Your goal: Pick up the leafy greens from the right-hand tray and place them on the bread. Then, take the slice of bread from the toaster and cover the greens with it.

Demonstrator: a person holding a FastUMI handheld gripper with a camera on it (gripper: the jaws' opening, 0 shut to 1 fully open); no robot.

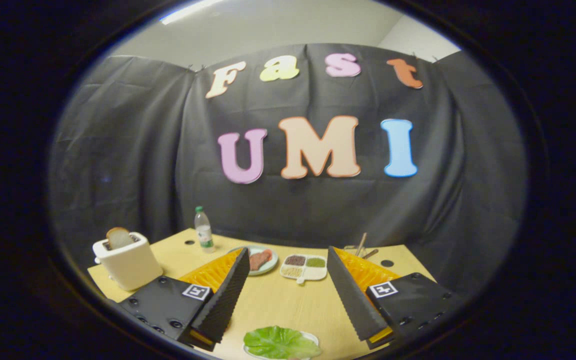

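One wooden table holds everything. The gripper hovers above it, jaws wide apart, holding nothing. A toaster with a bread slice stands left of the fingers. Greens lie on a plate between the fingertips. Beyond sit a bottle, meat plate and small divided dish.

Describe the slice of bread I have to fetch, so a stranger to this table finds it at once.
Start at the wooden table and go to its corner beyond the open gripper, past the near finger. There stands a white toaster, apart from the plastic bottle. The bread slice sticks upright from its slot, the only brown-crusted thing there.
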